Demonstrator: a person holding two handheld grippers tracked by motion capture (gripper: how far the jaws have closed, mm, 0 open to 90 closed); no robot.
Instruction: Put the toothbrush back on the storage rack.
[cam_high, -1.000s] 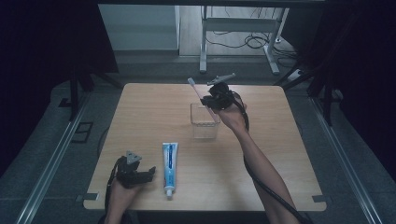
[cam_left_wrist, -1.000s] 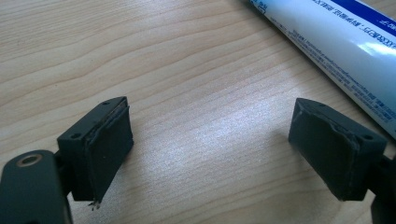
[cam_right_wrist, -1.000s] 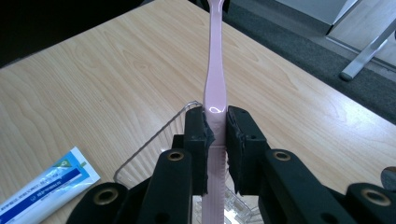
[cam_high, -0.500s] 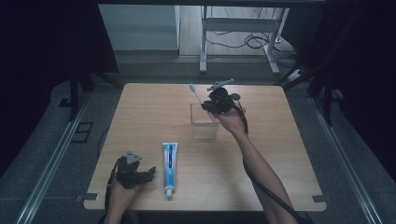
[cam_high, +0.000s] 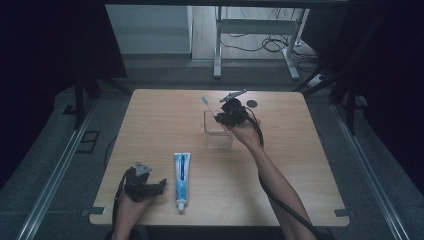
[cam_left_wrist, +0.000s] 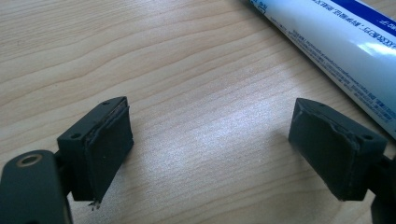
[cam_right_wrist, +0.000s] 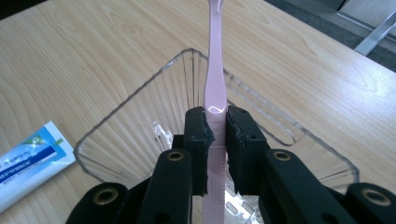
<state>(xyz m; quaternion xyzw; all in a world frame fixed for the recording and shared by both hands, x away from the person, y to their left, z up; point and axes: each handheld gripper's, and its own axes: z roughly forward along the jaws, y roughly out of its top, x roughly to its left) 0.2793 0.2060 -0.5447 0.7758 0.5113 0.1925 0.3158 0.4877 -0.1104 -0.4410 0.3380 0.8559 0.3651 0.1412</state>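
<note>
We saw right gripper (cam_right_wrist: 215, 135) fingers clenched on the slim pink plastic toothbrush (cam_right_wrist: 215, 70) above the clear ribbed plastic cup (cam_right_wrist: 140, 116) | left gripper (cam_left_wrist: 210, 154) fingers released beside the blue-and-white toothpaste tube (cam_left_wrist: 336, 46) | pale wooden desk (cam_high: 310, 165).

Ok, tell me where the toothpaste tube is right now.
In the high view the toothpaste tube lies flat near the table's front edge, just right of the left hand-held gripper, with the clear cup farther back.
</note>
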